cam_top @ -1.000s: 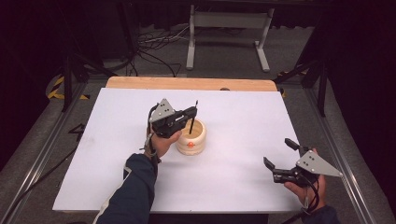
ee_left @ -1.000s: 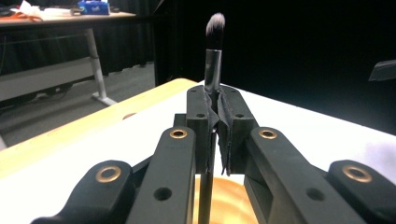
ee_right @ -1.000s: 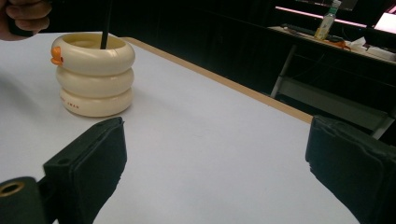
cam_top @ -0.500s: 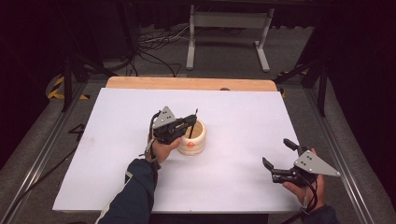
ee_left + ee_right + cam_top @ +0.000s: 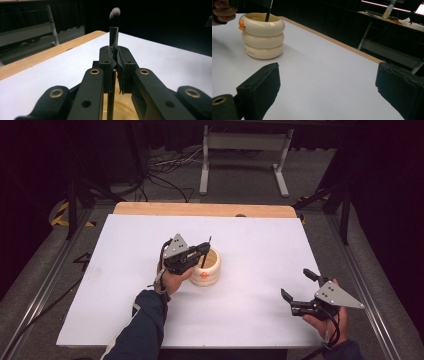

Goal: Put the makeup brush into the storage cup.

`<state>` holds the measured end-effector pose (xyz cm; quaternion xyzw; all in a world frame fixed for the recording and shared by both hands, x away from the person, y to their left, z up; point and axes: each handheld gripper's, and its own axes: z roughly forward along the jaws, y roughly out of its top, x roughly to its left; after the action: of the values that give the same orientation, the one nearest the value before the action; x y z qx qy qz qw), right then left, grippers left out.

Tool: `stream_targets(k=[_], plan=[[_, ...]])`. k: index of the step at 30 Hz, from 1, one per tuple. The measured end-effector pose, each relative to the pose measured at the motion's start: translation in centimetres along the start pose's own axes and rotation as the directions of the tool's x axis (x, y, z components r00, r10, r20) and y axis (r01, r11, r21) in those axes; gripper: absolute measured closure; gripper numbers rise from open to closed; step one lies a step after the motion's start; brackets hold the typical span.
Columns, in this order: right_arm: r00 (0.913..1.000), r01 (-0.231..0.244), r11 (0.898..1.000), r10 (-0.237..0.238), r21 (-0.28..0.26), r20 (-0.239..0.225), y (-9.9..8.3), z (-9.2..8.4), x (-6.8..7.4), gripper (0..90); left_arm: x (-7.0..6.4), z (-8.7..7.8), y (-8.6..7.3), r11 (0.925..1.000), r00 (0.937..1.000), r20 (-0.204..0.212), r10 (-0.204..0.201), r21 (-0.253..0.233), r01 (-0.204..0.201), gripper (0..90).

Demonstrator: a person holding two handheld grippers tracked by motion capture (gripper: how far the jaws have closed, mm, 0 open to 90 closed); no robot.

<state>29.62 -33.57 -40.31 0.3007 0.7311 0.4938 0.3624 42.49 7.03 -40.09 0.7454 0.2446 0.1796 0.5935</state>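
So compared with a second earlier, the left gripper (image 5: 199,251) had come down a bit and eased toward the person, so the makeup brush (image 5: 205,255) it carried sat lower, with its bottom end now dipped inside the cream ringed holder (image 5: 212,268) instead of hanging over it. Looks like the drop-in was basically underway; the remaining bit was probably just letting go so the brush could settle. In the left gripper view the jaws were clamped tight on the brush's black handle (image 5: 113,40), bristle tip (image 5: 114,13) pointing up and the handle running down between the pads toward the holder's pale inside (image 5: 125,110). The holder stood near the middle of the white table (image 5: 100,285), right under and touching nothing but the brush as far as could be told. The right gripper (image 5: 301,292) sat well off near the table's right edge, jaws spread wide with nothing in them, the holder (image 5: 262,35) far across from it.
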Motion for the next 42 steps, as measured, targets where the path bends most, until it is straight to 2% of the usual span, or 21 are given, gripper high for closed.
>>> stream_targets(k=[2,5,6,9,11,13,15,17,18,21,22,27,29,30,32,34,35,36,37,42], plan=[[1.0,0.006,1.0,-0.006,0.006,-0.004,0.0,0.0,0.0,5.9,-0.1,-0.2,0.1,1.0,1.0,0.004,0.005,-0.004,-0.005,81.4],[1.0,0.006,1.0,-0.006,0.008,-0.004,0.0,0.1,0.0,5.8,-0.4,-0.3,0.4,0.9996,0.9995,-0.016,0.027,0.005,-0.027,78.7],[1.0,0.005,1.0,-0.005,0.008,-0.006,0.0,0.1,0.0,5.7,-0.5,-0.4,0.5,0.9987,0.9978,-0.046,0.048,0.02,-0.047,78.6],[0.9999,0.011,1.0,-0.01,0.01,-0.005,0.0,0.1,0.1,5.7,-0.7,-0.5,0.6,0.9983,0.9973,-0.047,0.057,0.018,-0.056,74.7],[0.9999,0.012,1.0,-0.012,0.011,-0.002,0.0,0.0,0.1,5.7,-0.8,-0.8,0.8,0.9969,0.9958,-0.05,0.077,0.022,-0.076,70.9],[0.9999,0.011,1.0,-0.011,0.012,-0.004,0.0,0.1,0.1,5.7,-0.8,-1.0,1.1,0.9968,0.9951,-0.059,0.079,0.019,-0.078,64.3],[0.9999,0.014,1.0,-0.013,0.016,-0.005,0.0,0.1,0.1,5.7,-0.7,-1.4,1.3,0.9971,0.996,-0.048,0.075,0.007,-0.075,61.2],[0.9999,0.014,1.0,-0.014,0.017,-0.007,0.0,0.1,0.1,5.7,-0.8,-1.5,1.5,0.9967,0.9947,-0.063,0.081,0.012,-0.08,52.3],[0.9998,0.015,1.0,-0.015,0.018,-0.008,0.0,0.1,0.1,5.7,-0.8,-1.6,1.6,0.996,0.9935,-0.071,0.089,0.017,-0.088,52.3],[0.9998,0.013,1.0,-0.013,0.022,-0.012,-0.1,0.1,0.0,5.8,-1.0,-1.7,1.8,0.9971,0.9901,-0.118,0.076,0.015,-0.075,39.7],[0.9999,0.011,1.0,-0.011,0.021,-0.013,-0.1,0.1,0.0,5.8,-1.0,-1.7,1.9,0.9976,0.9872,-0.144,0.069,0.021,-0.067,32.3],[0.9998,0.009,1.0,-0.009,0.019,-0.019,-0.1,0.1,0.0,6.1,-0.9,-1.9,1.9,0.9983,0.9839,-0.169,0.057,0.022,-0.054,16.5],[0.9997,0.01,1.0,-0.01,0.018,-0.021,-0.1,0.1,0.0,6.0,-0.9,-1.9,2.0,0.9982,0.9819,-0.18,0.058,0.026,-0.054,15.5],[0.9997,0.01,1.0,-0.009,0.018,-0.024,0.0,0.1,0.1,6.1,-0.9,-1.9,2.0,0.9981,0.9795,-0.192,0.059,0.028,-0.055,10.8],[0.9997,0.011,1.0,-0.011,0.018,-0.023,0.0,0.1,0.1,6.0,-0.7,-2.0,2.0,0.9992,0.9809,-0.191,0.038,0.022,-0.035,9.6],[0.9995,0.016,1.0,-0.015,0.02,-0.027,0.0,0.2,0.2,6.0,-0.5,-2.2,2.1,0.9994,0.9803,-0.194,0.035,0.013,-0.033,5.4],[0.9995,0.016,1.0,-0.016,0.021,-0.026,0.0,0.2,0.2,6.0,-0.4,-2.3,2.1,0.9994,0.9786,-0.204,0.031,0.017,-0.028,4.7],[0.9995,0.016,1.0,-0.015,0.021,-0.026,0.0,0.2,0.2,6.0,-0.4,-2.4,2.2,0.9991,0.972,-0.231,0.04,0.021,-0.036,4.4],[0.9995,0.016,1.0,-0.015,0.021,-0.026,0.0,0.2,0.2,6.1,-0.4,-2.6,2.2,0.9991,0.9697,-0.241,0.04,0.021,-0.036,4.3],[0.9996,0.013,1.0,-0.012,0.021,-0.025,0.0,0.2,0.2,6.0,-0.2,-3.3,2.4,0.9989,0.9717,-0.232,0.047,0.012,-0.045,3.1]])
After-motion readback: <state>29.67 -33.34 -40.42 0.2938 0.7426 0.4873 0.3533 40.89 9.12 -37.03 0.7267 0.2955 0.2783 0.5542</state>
